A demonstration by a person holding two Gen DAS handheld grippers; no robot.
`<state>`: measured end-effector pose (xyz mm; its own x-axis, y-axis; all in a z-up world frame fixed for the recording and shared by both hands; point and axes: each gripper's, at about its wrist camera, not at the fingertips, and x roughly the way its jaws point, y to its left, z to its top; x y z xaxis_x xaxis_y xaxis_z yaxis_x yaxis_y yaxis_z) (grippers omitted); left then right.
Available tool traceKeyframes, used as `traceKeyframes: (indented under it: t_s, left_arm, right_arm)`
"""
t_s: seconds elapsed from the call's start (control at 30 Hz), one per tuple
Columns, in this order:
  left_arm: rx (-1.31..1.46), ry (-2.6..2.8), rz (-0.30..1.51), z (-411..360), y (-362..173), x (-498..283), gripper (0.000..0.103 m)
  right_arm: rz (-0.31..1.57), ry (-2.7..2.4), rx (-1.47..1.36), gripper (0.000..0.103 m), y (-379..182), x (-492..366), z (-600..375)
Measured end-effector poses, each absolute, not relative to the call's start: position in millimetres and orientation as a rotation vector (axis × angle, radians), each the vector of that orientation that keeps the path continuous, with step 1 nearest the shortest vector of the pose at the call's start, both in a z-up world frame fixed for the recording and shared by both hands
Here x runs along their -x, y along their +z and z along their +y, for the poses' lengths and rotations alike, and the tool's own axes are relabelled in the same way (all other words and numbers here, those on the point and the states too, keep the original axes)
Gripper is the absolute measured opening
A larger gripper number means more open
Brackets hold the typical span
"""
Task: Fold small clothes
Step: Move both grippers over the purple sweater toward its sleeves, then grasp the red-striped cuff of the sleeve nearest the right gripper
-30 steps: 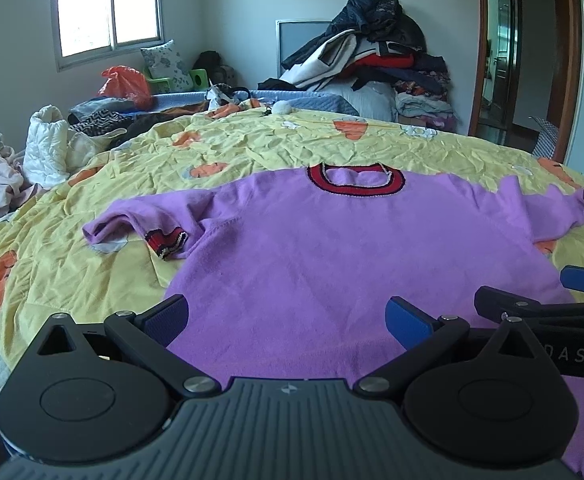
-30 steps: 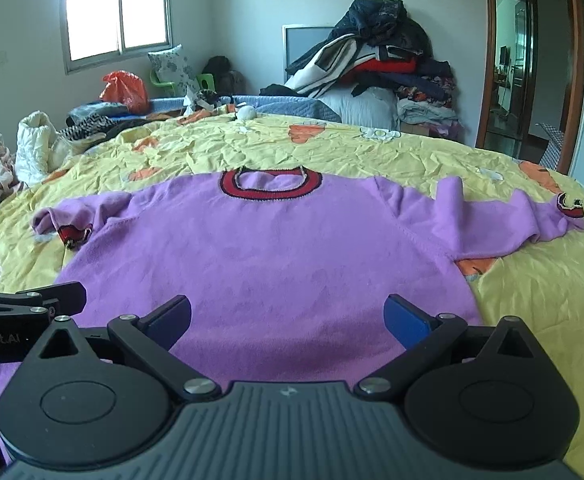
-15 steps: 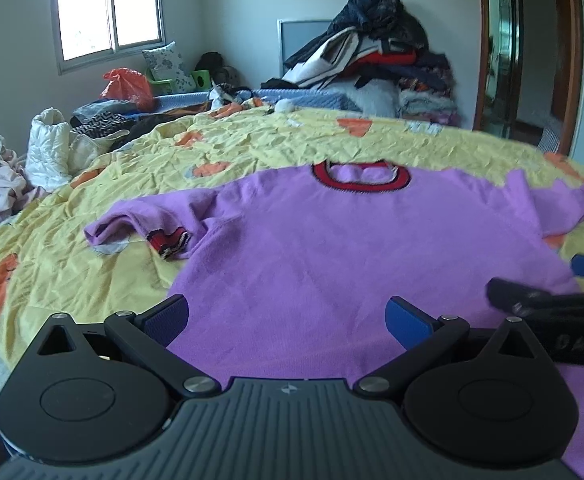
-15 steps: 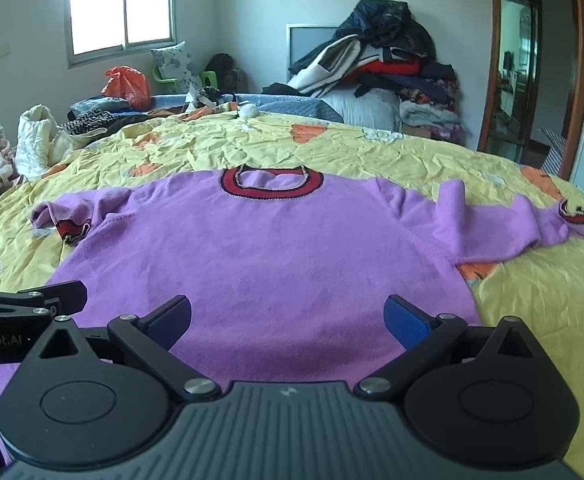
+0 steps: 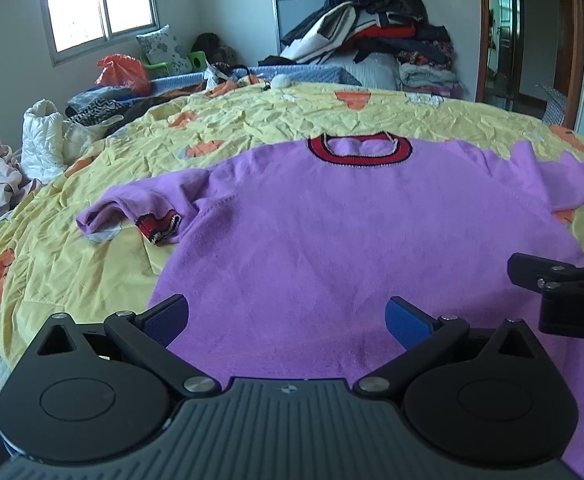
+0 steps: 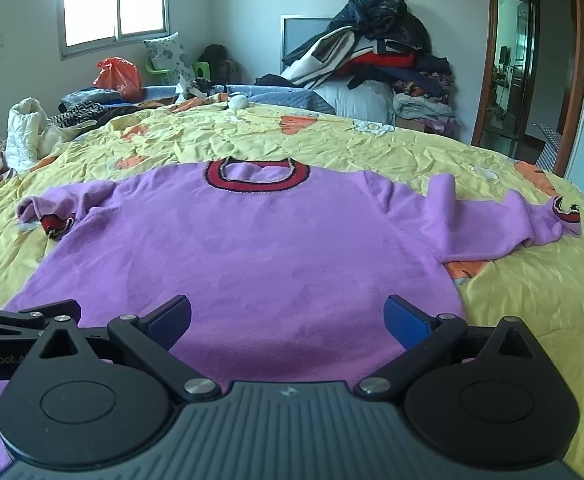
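Purple sweater [image 5: 331, 232] spread flat on the bed [image 5: 72, 272], both grippers wide apart over its hem.

Left gripper [image 5: 288, 316] view catches the folded left cuff up close; right gripper [image 6: 288, 316] view shows the whole right sleeve, bunched.

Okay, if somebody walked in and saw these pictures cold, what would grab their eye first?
Probably the purple sweater with its red collar, spread flat across the yellow bedspread in the middle of the scene. Next, the heap of clothes against the far wall. Close up, the left gripper and right gripper hover open over the sweater's near hem.
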<state>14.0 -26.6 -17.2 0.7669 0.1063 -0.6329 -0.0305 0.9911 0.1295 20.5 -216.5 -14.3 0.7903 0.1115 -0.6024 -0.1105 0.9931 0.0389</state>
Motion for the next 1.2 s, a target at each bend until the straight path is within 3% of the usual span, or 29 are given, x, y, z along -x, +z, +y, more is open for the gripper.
traceKeyframes:
  t_s: [0.37, 0.8, 1.2]
  left_arm:
    - [-0.112, 0.068, 0.793, -35.9, -20.9, -52.6, 0.103]
    - [-0.165, 0.000, 0.732, -42.6, -21.6, -105.1, 0.103]
    - [-0.078, -0.064, 0.841, -50.4, -32.4, -155.9, 0.103]
  right_arm:
    - [0.688, 0.104, -0.018, 0.103, -19.6, -46.1, -232.0]
    - [0.757, 0.090, 0.011, 0.103, -36.2, -107.5, -238.9]
    - [0.780, 0.038, 0.011, 0.103, -40.4, -139.0, -260.5]
